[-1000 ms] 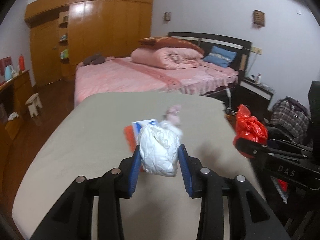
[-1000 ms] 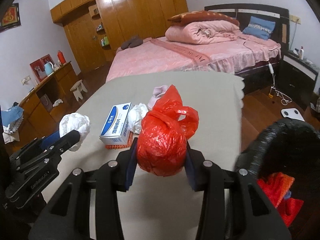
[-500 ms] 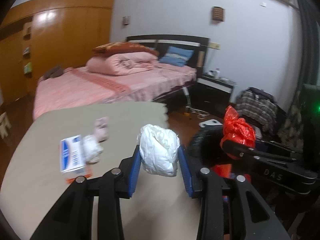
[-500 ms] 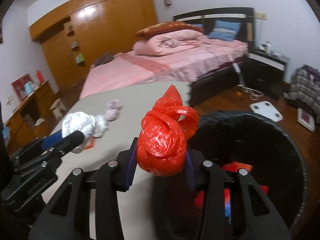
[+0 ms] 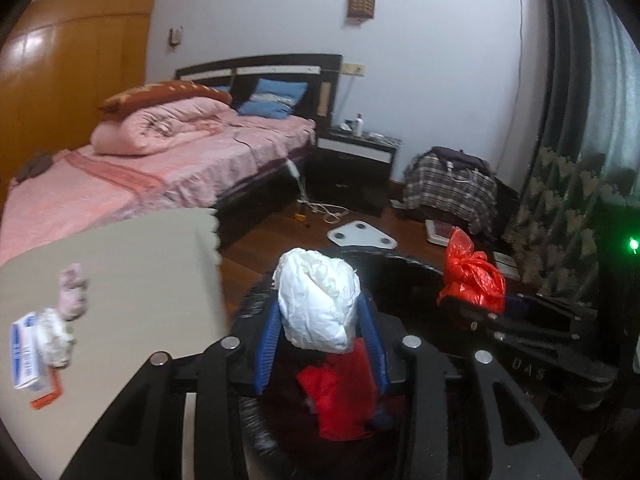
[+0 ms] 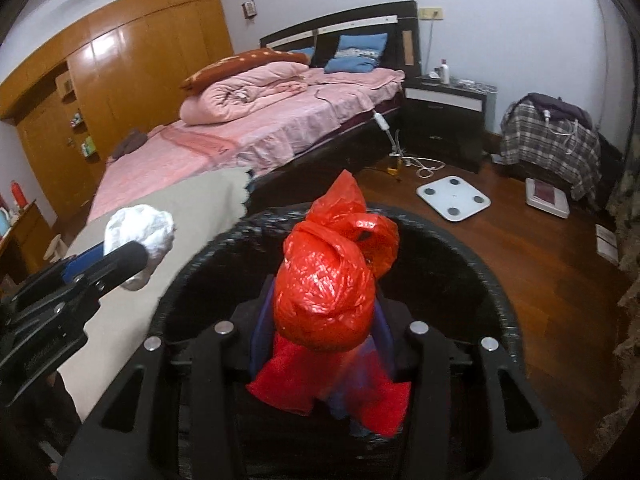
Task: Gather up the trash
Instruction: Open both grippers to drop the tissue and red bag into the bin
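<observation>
1. Trash is in both grippers: the left gripper point(image 5: 322, 344) is clamped on a crumpled white paper wad point(image 5: 318, 300), and the right gripper point(image 6: 322, 334) is clamped on a knotted red plastic bag point(image 6: 328, 280).
2. Both loads have swung off the beige table point(image 5: 132, 272) within the last second and now hang over the mouth of the black bin point(image 6: 500, 304). The carry looks finished; what remains for these two pieces is, I judge, simply letting go.
3. Directly below, red trash point(image 6: 280, 388) already lies in the bin, with plenty of dark empty space around it, so neither piece should jam.
4. The red bag sits near the middle of the opening, well inside the rim. The white wad is closer to the table-side rim point(image 5: 256, 296); a release there could clip the edge, so a little more travel inward seems wise.
5. The two grippers are apart, with clear air between them, so opening one should not disturb the other.
6. Left behind on the table are a blue-and-white box point(image 5: 26, 352), a white tissue ball point(image 5: 54, 340) touching it, and a pinkish wad point(image 5: 72, 294) just beyond. More trips are likely.
7. The scalloped table edge point(image 5: 216, 236) stands just beside the bin, a short path back.
8. Farther off, a white scale point(image 6: 454, 198) lies on open wood floor, then the pink bed point(image 6: 256, 132).
</observation>
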`<state>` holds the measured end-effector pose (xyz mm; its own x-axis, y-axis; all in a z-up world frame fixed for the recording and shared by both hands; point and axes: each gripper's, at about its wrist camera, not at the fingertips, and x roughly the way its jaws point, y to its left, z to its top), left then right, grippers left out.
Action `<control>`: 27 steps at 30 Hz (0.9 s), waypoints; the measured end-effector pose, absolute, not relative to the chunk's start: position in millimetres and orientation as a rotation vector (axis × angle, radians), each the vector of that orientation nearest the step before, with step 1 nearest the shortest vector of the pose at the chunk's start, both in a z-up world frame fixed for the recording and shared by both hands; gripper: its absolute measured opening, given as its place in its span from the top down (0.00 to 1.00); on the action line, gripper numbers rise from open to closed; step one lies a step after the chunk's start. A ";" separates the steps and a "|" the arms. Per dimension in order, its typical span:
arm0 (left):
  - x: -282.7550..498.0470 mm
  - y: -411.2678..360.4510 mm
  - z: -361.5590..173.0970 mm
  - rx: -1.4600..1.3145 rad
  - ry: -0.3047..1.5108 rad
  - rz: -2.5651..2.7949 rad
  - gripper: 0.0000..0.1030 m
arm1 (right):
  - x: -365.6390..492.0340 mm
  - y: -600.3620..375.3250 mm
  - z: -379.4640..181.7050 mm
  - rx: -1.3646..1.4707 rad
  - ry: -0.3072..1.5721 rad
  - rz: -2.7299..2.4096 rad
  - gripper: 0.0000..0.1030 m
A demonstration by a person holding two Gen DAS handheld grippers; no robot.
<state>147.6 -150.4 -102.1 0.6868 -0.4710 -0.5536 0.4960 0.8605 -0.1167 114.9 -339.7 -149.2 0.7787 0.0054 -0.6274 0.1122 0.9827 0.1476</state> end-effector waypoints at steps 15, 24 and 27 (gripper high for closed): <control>138.2 -98.7 -104.1 0.050 0.570 -0.397 0.17 | 111.2 -323.2 -141.2 0.191 0.610 -0.084 0.07; 122.4 8.7 -113.6 0.055 0.577 -0.133 0.16 | 135.1 -222.5 -128.5 0.122 0.606 0.139 0.07; 122.2 40.6 -117.3 0.040 0.582 -0.056 0.16 | 145.5 -188.1 -123.7 0.087 0.603 0.203 0.07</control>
<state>122.2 40.6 -117.3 0.8338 -0.0412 -0.5506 0.0640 0.9977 0.0223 145.5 -188.1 -123.7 0.8048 0.2143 -0.5536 -0.1639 0.9765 0.1397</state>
